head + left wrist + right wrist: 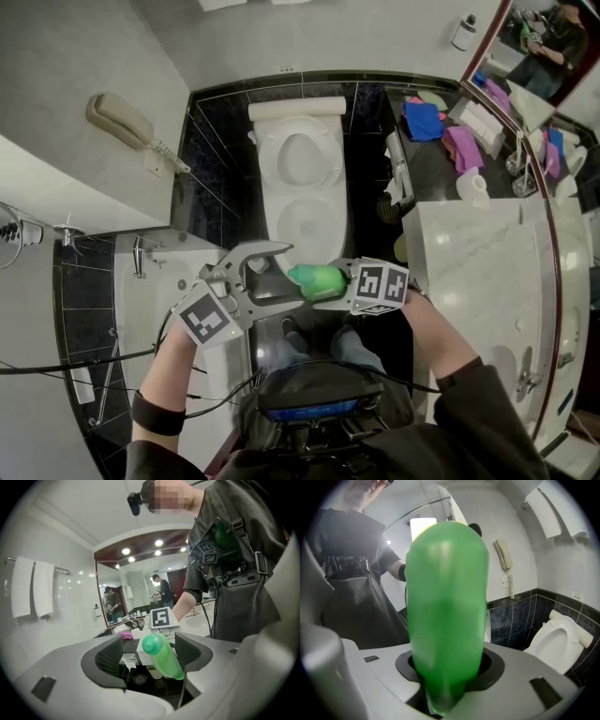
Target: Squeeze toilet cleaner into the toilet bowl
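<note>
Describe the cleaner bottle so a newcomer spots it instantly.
Start at the white toilet against the black-tiled wall, come down to the two grippers in front of it. The bottle lies level between them, clamped in the right gripper, cap toward the open left gripper. It is the only bright green thing there.
</note>
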